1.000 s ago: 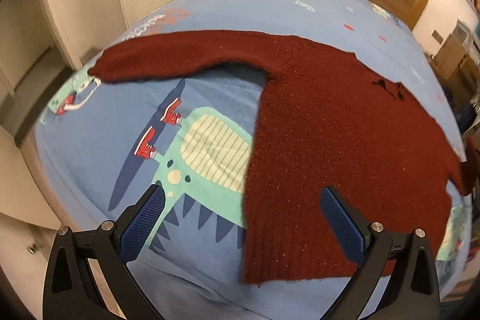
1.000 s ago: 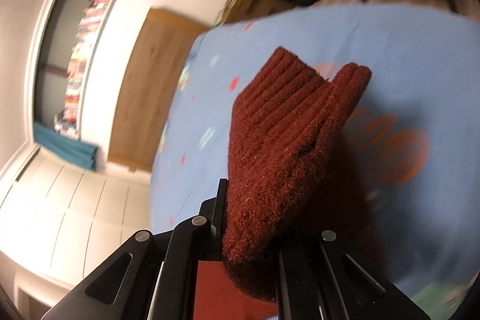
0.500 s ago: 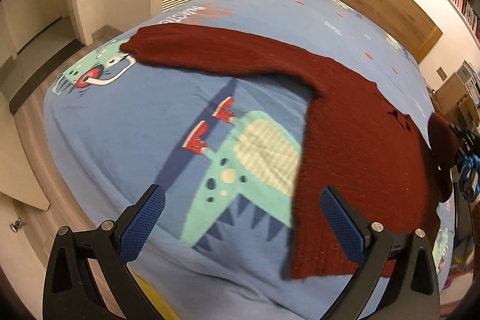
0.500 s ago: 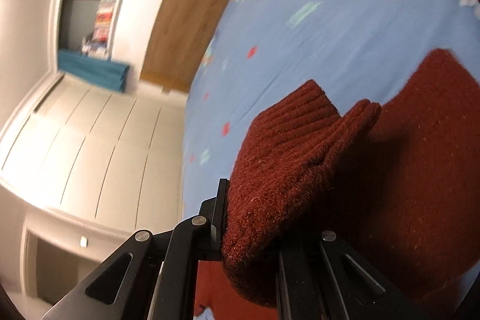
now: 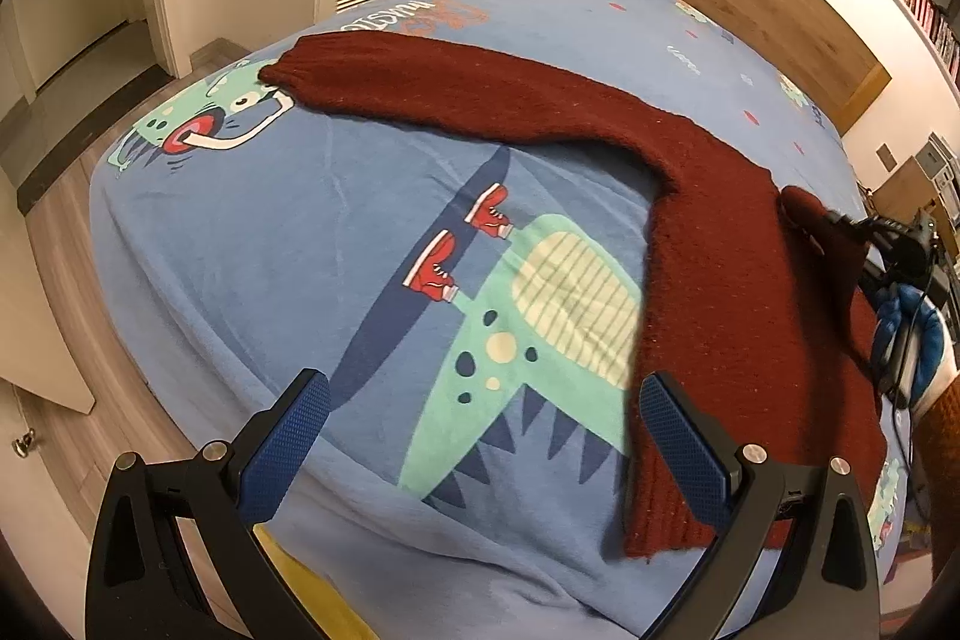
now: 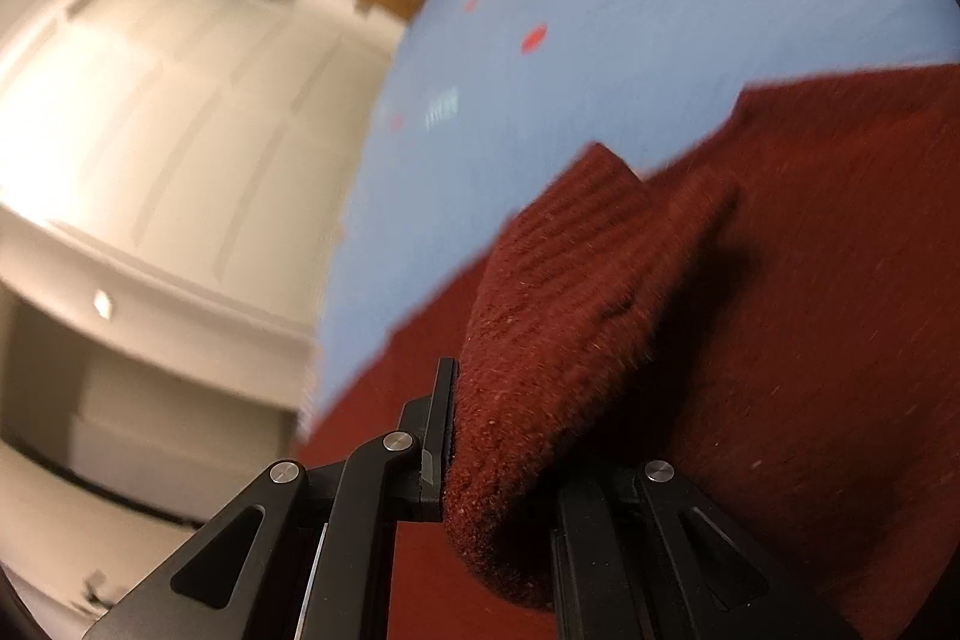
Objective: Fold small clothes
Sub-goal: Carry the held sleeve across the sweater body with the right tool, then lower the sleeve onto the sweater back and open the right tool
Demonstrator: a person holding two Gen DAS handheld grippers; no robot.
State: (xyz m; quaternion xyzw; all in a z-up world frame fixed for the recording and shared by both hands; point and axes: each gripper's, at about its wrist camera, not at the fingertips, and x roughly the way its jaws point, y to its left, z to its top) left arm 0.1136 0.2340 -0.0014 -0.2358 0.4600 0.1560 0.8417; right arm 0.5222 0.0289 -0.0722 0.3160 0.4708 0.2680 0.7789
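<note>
On the blue printed bedspread [image 5: 312,232] a dark red knitted sweater [image 5: 738,280] lies spread flat, body toward the near right of the left wrist view, one sleeve [image 5: 456,91] stretched out toward the far left corner of the bed. Right gripper [image 6: 498,466]: jaws clenched on the ribbed cuff [image 6: 576,316] of the other sleeve, held raised over the body panel; the cuff bunches and droops out past the pads. Left gripper [image 5: 480,436]: jaws released and wide, holding nothing, poised above the bedspread just beside the sweater's left side edge and hem [image 5: 666,538]. Assessment: the step in hand appears to be laying the right sleeve across the chest. Recommended practice: carry the cuff low and straight across the body, keep the sleeve untwisted, and set it down flat within the body outline before letting go, so no fold ridge forms. The free gripper is best kept clear of the fabric, or used to pin the near hem if the body starts to drag. Risk noted: thick knit tends to cling and may pull the panel askew.
</note>
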